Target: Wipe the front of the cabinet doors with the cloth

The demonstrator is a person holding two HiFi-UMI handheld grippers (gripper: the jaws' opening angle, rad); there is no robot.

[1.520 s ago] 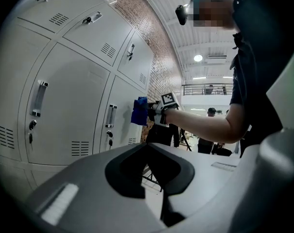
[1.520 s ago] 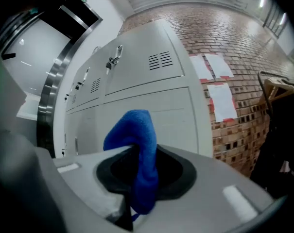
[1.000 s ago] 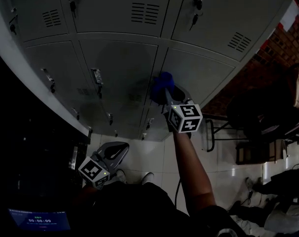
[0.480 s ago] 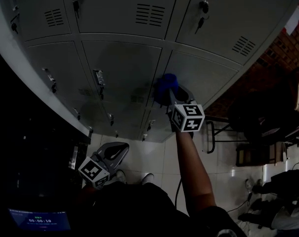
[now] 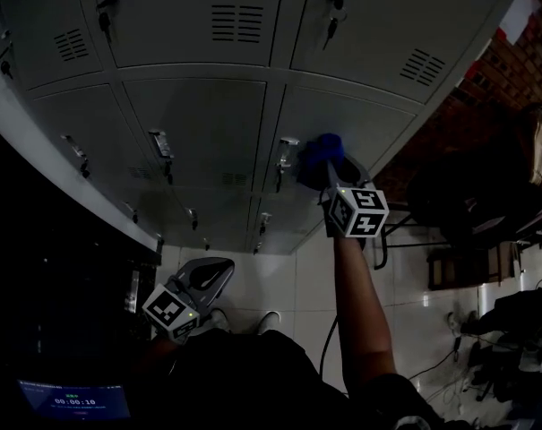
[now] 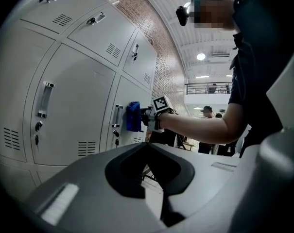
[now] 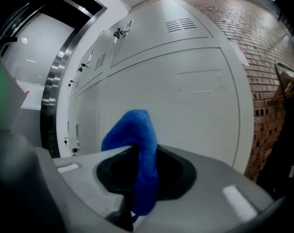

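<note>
Grey metal cabinet doors (image 5: 199,133) fill the upper part of the head view, with a red brick wall (image 5: 512,70) at 2 o'clock and white floor tiles (image 5: 288,285) below them. The right tool (image 5: 331,174) is clamped on a blue terry cloth (image 5: 317,150), which appears pressed on a door front at about 1 o'clock from the centre. The left tool (image 5: 219,270) hangs low at 7 o'clock, jaws together on nothing, well apart from the doors.

The main danger, as I judge it, is the small silver handle (image 5: 286,150) with its lock, just at 9 o'clock of the cloth. A stroke toward it can catch the loose fold and pull the cloth out, because only a narrow part is gripped. If the cloth slips aside, the hard tool tips can scratch the paint. Keys (image 5: 332,27) hanging at 12 o'clock can catch too. A dark chair (image 5: 472,209) at 3 o'clock may hinder a wide stroke to that side.
</note>
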